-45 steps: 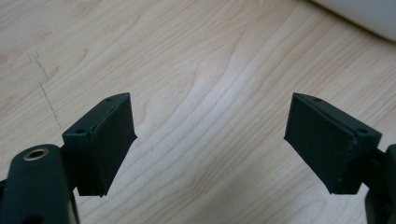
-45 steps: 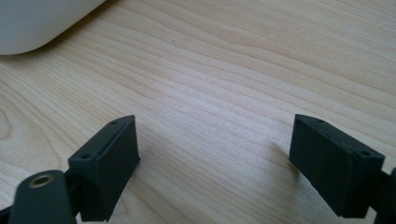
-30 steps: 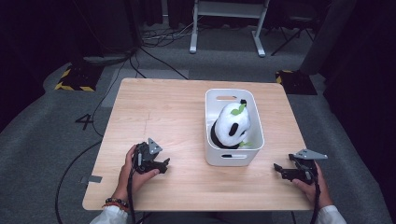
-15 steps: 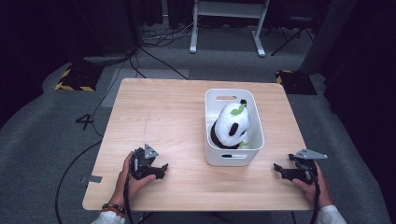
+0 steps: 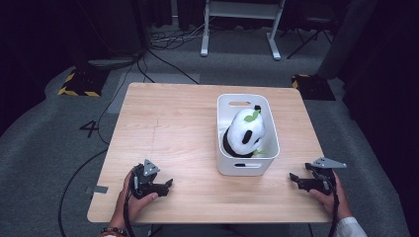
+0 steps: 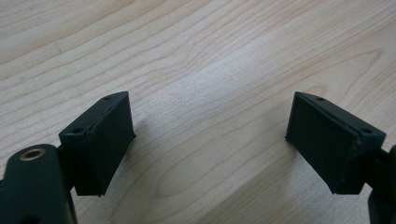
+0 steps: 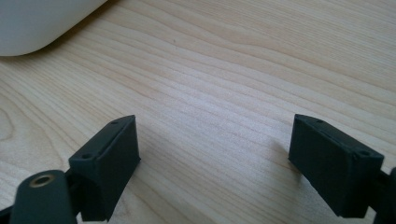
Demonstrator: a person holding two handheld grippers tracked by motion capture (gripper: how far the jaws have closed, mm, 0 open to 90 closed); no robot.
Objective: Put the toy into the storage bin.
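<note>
High view: the desk (image 5: 163,128) takes up the middle of the frame, pale wood, mostly bare. Right of centre on it stands a white bin (image 5: 247,168), and a panda toy (image 5: 245,132) lies inside, its white body with black patches and a green leaf rising a little above the rim. The left hand-held gripper (image 5: 169,183) sits low at the lower left of the frame, close over the desk's near edge, well apart from the bin. The right hand-held gripper (image 5: 292,177) is at the lower right, near the bin's near right corner but not touching it.

Left gripper view and right gripper view each show two black jaws spread wide with bare wood between them, so both stand open and hold nothing; a curve of the bin shows at the upper left of the right gripper view.

By my reading, both sit at rest, with no reach begun. If the toy is to come out, the next move calls for one hand-held gripper to rise over the rim, come down on the soft body and close firmly.
</note>
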